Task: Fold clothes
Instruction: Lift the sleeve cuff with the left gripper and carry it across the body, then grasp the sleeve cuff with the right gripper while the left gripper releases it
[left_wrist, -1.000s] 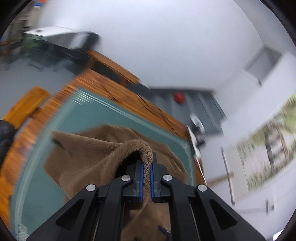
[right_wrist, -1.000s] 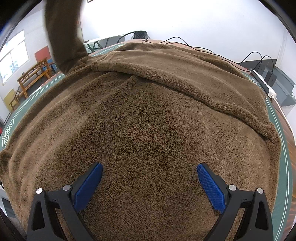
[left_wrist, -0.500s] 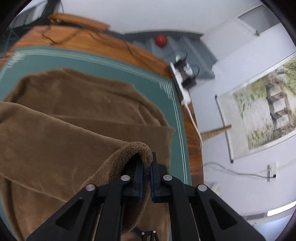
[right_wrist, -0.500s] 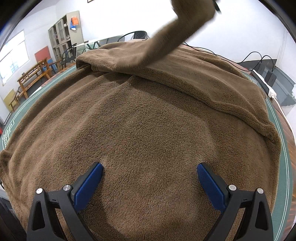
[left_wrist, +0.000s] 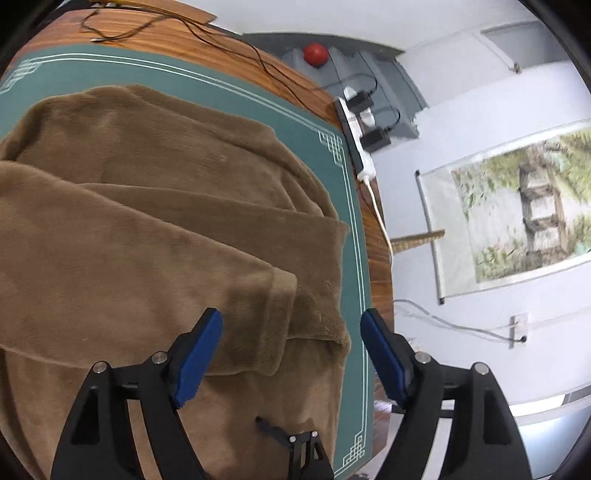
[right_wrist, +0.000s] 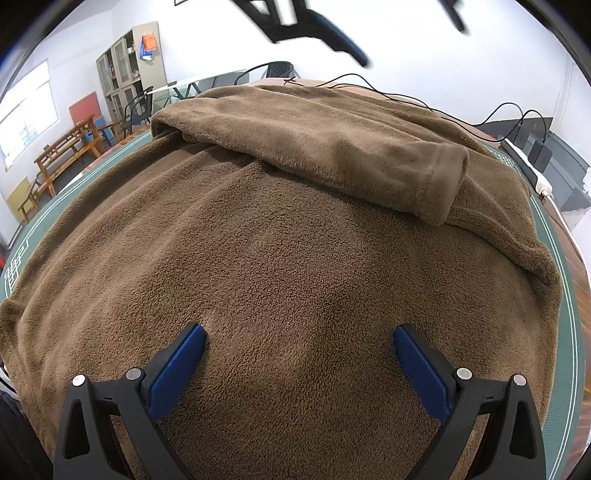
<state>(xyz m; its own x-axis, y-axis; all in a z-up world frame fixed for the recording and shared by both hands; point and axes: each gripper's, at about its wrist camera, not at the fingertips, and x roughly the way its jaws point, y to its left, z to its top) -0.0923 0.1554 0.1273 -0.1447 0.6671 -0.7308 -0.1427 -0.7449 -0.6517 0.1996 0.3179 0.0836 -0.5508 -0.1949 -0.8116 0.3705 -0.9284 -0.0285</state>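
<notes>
Two grippers hang with jaws spread wide and empty over a brown fleece garment (right_wrist: 288, 266) that lies spread on a green mat (left_wrist: 280, 118) covering a wooden table (left_wrist: 166, 40). A second ago the left gripper (left_wrist: 291, 332) pinched the cuff (left_wrist: 280, 317) between nearly closed blue pads and carried it across the garment; now the pads stand far apart and the cuff rests free on the cloth, just beyond the fingertips. In the right wrist view the sleeve (right_wrist: 325, 147) lies as a long band across the far part of the garment, its cuff end toward the right edge, while the left gripper shows only as a dark blur near the top of the frame. The right gripper (right_wrist: 299, 350) hovers over the near, flat expanse of fleece, as it did in the earlier views. By the look of it, one sleeve now sits folded inward over the body, so the fold is partly made; whether the other sleeve is also tucked in cannot be told, since the folds at the far edge hide it. Off the mat's right edge lie a white power strip (left_wrist: 356, 147) and cables (left_wrist: 229, 40), well clear of the cloth.
</notes>
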